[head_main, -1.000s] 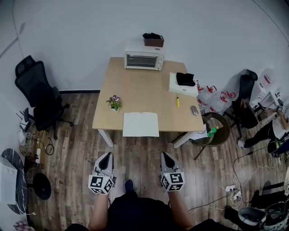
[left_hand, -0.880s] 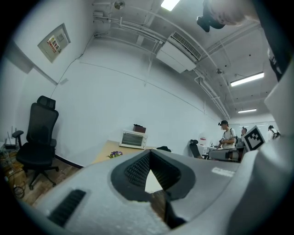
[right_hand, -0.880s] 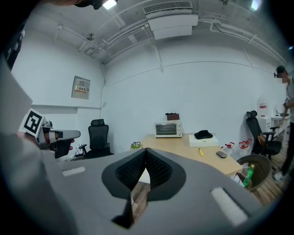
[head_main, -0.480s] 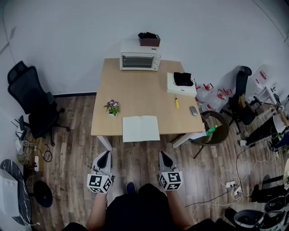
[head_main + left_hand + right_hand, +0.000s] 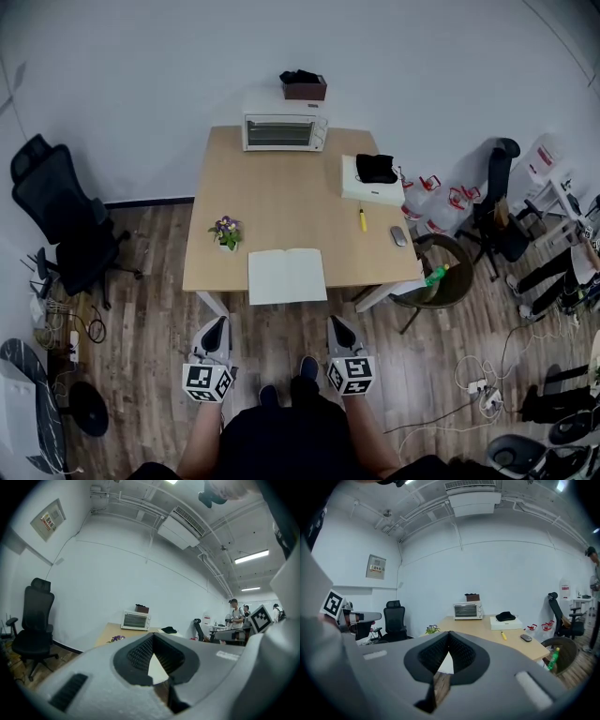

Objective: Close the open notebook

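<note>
Wide wood floor (image 5: 141, 319) underneath, and on it the pale tabletop (image 5: 281, 202), set close to the white wall. A black office chair (image 5: 61, 220) stands off to its left. A second dark chair (image 5: 494, 211) sits out to the right among the clutter. By the tabletop's near right corner is a round bin (image 5: 469, 262).

At the far edge is a white toaster oven (image 5: 285, 132) with a brown box (image 5: 305, 89) perched on top.

Now the one to watch: the notebook (image 5: 287, 276) lies open and flat at the tabletop's near edge, both white pages up. Its near side seems to reach a little past the rim.

Far right there's a white box (image 5: 370, 190) carrying a black cloth (image 5: 376, 168).

Down low come the left gripper (image 5: 217, 323) and the right gripper (image 5: 335, 322). Both are over the floor, short of the tabletop and clear of the notebook, noses aimed toward it. They sit roughly as far apart as the notebook is wide. Each gripper's own view shows its fingers together at the tips with nothing held. A sliver of white page peeks through the gap lower down.

Small stuff now. A little potted plant (image 5: 225, 232) stands just left of the notebook. A grey mouse (image 5: 397, 235) sits near the right edge, with a yellow marker (image 5: 363, 219) beside it. A green bottle (image 5: 439, 275) pokes up in the bin.
</note>
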### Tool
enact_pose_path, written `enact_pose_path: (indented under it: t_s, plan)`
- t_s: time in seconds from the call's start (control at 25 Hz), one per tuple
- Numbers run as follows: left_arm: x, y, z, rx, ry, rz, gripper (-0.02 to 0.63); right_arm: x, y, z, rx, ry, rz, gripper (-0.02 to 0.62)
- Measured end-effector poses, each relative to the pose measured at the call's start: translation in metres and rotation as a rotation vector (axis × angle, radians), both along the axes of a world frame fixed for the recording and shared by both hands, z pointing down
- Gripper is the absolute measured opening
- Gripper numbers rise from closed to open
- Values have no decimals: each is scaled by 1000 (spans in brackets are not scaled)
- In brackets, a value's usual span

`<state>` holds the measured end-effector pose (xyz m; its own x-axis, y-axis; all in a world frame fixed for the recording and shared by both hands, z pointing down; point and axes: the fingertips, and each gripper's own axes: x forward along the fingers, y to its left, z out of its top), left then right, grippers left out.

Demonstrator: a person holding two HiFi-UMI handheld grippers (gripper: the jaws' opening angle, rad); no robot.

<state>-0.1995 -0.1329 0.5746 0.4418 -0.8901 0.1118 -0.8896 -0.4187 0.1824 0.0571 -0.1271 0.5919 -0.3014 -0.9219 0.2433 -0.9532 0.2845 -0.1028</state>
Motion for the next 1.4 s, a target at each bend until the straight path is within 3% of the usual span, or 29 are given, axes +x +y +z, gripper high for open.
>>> enact_pose_path:
  t_s: [0.72,1.4]
  plan:
    - [44,-49,10,-21,3,-20,-6,39,-62,27,-63,-27,-42,12]
    - [56,-74,10,-5,-24,-58,-5,60,-100,70,-98,33,-52,12]
